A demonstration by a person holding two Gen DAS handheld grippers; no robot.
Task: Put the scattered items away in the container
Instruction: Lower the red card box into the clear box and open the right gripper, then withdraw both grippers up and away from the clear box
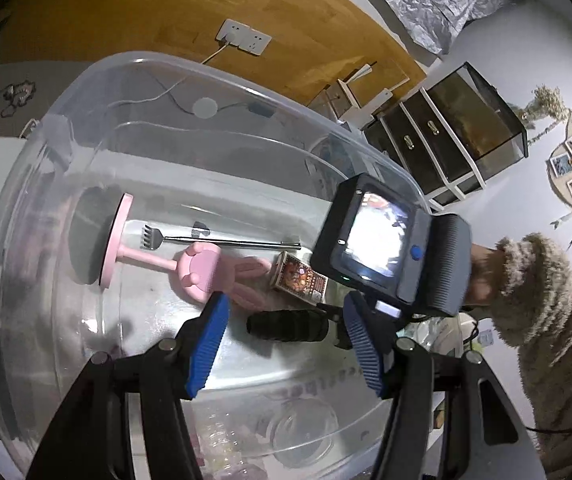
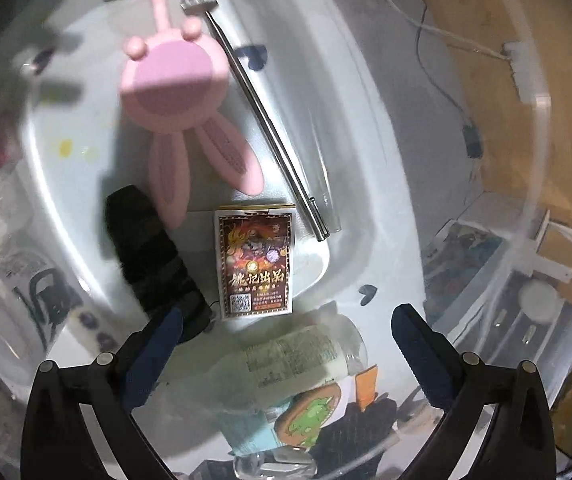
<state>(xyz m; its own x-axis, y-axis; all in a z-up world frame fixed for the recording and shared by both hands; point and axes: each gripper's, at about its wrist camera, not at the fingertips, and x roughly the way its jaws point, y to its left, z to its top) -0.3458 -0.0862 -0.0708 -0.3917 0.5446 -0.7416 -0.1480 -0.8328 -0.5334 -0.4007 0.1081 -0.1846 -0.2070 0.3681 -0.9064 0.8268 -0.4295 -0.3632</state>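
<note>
A clear plastic storage tub (image 1: 134,80) fills most of the left wrist view, and four things are seen lying on its floor: a pink rabbit-shaped stand (image 1: 200,270) with a round base at centre left, a metal telescopic back scratcher (image 1: 222,242) just above it, a card box (image 1: 300,282) to the right of centre, and a black ribbed grip (image 1: 286,325) just below the box. The left gripper (image 1: 286,344) is held over the tub at lower centre with its blue-padded jaws apart — nothing is between them. In the right wrist view the card box (image 2: 255,262) lies at centre, flanked by the black grip (image 2: 146,248) and the scratcher (image 2: 274,140), the rabbit stand (image 2: 174,84) at upper left. The right gripper (image 2: 286,340) is spread wide and empty — the box lies just above its fingertips.
</note>
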